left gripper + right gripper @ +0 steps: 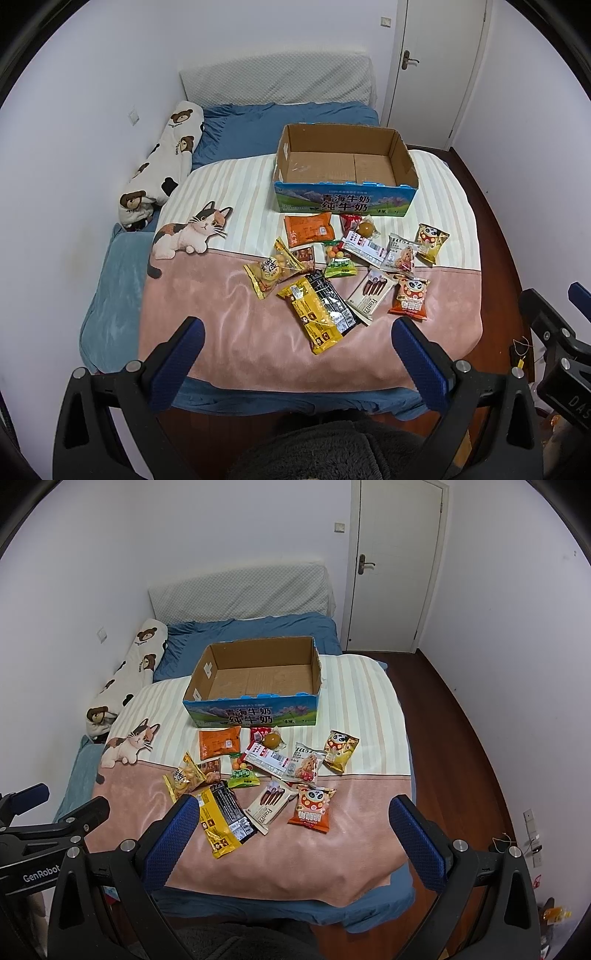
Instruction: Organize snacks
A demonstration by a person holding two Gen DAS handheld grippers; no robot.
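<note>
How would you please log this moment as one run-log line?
left tool: open, holding nothing | right tool: open, holding nothing | cardboard box: empty | snack packets: loose on blanket

Assorted snack packets [334, 273] lying scattered flat on blanket, just in front of empty open cardboard box [345, 171] sitting upright
</note>
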